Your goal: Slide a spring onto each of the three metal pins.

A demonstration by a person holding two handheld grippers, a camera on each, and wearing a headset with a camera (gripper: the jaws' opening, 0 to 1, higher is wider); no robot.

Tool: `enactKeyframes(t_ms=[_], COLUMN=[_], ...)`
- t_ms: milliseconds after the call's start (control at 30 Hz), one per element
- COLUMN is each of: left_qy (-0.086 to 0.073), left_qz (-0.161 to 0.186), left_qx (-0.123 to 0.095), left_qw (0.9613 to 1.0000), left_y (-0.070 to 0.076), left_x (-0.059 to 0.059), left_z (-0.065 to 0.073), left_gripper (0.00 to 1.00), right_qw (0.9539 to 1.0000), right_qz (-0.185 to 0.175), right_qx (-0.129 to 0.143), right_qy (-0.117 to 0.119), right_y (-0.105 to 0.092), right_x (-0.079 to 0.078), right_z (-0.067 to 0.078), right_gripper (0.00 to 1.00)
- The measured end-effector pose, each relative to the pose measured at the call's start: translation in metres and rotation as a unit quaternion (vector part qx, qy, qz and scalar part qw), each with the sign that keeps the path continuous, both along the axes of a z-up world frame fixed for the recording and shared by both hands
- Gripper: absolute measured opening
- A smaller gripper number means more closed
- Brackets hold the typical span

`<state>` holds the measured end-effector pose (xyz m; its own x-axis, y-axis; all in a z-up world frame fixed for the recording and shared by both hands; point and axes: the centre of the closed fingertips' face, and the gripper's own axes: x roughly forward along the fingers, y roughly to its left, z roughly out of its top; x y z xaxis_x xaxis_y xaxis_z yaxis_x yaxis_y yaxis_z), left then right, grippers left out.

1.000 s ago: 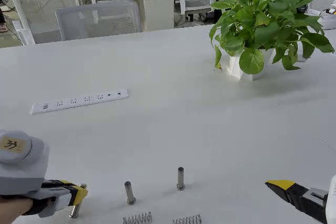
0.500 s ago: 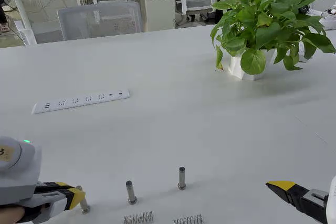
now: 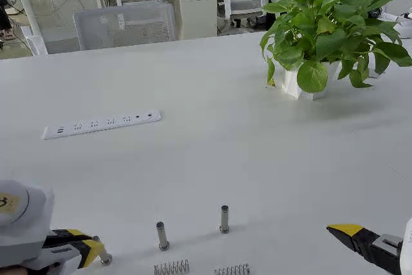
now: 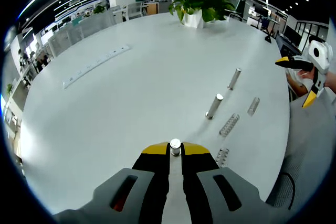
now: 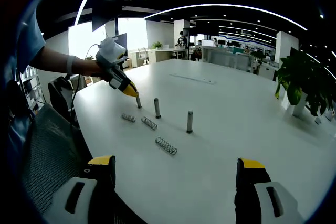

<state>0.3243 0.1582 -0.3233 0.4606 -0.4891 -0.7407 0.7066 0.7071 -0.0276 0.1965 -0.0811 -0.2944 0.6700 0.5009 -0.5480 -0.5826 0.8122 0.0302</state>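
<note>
**Lower left: one pin pinched, all three springs loose on the table**

Down in the lower left corner of the head view, the left gripper (image 3: 94, 250) has its yellow tips closed on the first metal pin (image 3: 103, 255). That pin is standing on the white table (image 3: 212, 159) with a slight lean. In the left gripper view you look right at the pin's round top, squeezed between the two tips at bottom center.

Over in the lower right corner of the head view, the right gripper (image 3: 360, 239) pokes in. Its own view shows the jaws spread wide apart with just bare tabletop between them.

Going right from the pinched pin, the middle pin (image 3: 161, 235) and the third pin (image 3: 224, 219) both stand upright, each on its own and well apart. All three pins are bare. The three springs (image 5: 149, 123) lie on their sides in a loose row just below the pins in the right gripper view, touching neither the pins nor each other.

Farther out, a white power strip (image 3: 102, 123) lies flat at middle left. A potted plant (image 3: 328, 30) sits at upper right, and mesh chairs (image 3: 125, 24) line the top edge.
</note>
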Motion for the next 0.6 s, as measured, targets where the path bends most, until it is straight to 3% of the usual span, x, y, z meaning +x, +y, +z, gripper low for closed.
enactKeyframes(t_ms=[233, 600], left_qy=[-0.005, -0.015], left_qz=[-0.011, -0.011], left_qx=[0.012, 0.010], left_qw=[0.9998, 0.9998], left_y=[0.0000, 0.0007], left_x=[-0.0042, -0.0043], left_z=[0.0002, 0.0002], left_gripper=[0.05, 0.05], right_qw=[1.0000, 1.0000], right_qz=[0.000, 0.003], right_qx=[0.000, -0.002], right_qy=[-0.003, 0.001], right_y=[0.0001, 0.0010], right_x=[0.0001, -0.0009], right_z=[0.0010, -0.0006], right_gripper=[0.96, 0.95])
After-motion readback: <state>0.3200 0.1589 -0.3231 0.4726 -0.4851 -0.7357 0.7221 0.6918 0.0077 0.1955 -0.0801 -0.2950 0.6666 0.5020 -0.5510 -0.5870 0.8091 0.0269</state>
